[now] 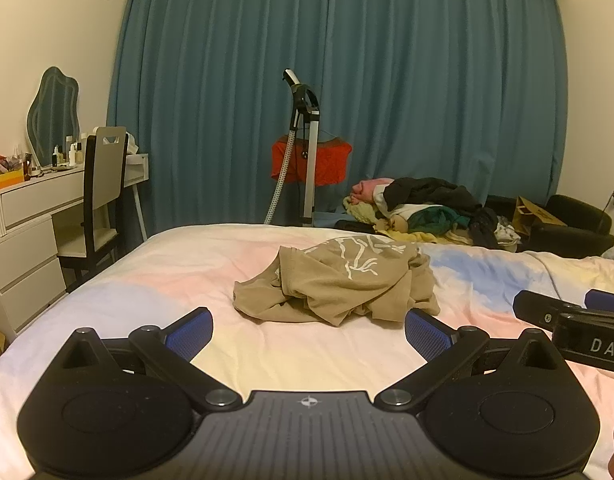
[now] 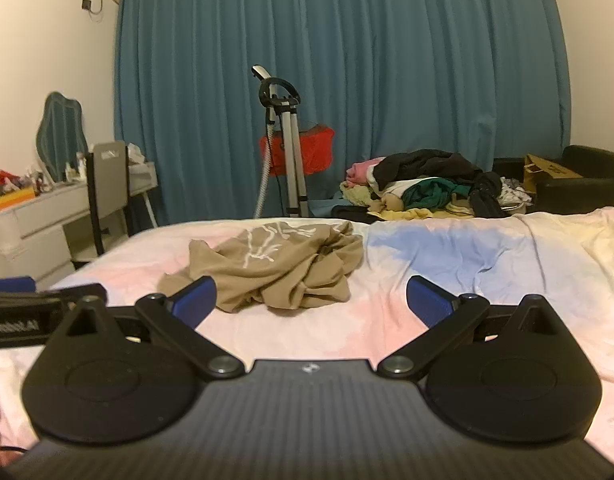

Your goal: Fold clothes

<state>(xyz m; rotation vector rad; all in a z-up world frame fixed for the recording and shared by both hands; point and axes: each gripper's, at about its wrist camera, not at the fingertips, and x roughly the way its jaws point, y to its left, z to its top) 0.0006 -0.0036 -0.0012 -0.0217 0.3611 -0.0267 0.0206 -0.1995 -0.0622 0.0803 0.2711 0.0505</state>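
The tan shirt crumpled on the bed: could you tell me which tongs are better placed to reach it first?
Left, probably. The tan shirt lies centred just ahead of the open left tongs; from the open right tongs it sits off to the left.

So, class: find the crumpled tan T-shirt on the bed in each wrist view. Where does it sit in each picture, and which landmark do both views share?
Left wrist view: the tan T-shirt lies at centre, on the bed, ahead of the open left gripper.
Right wrist view: it lies left of centre, ahead of the open right gripper.
Shared landmark: the garment steamer stand before the blue curtain.
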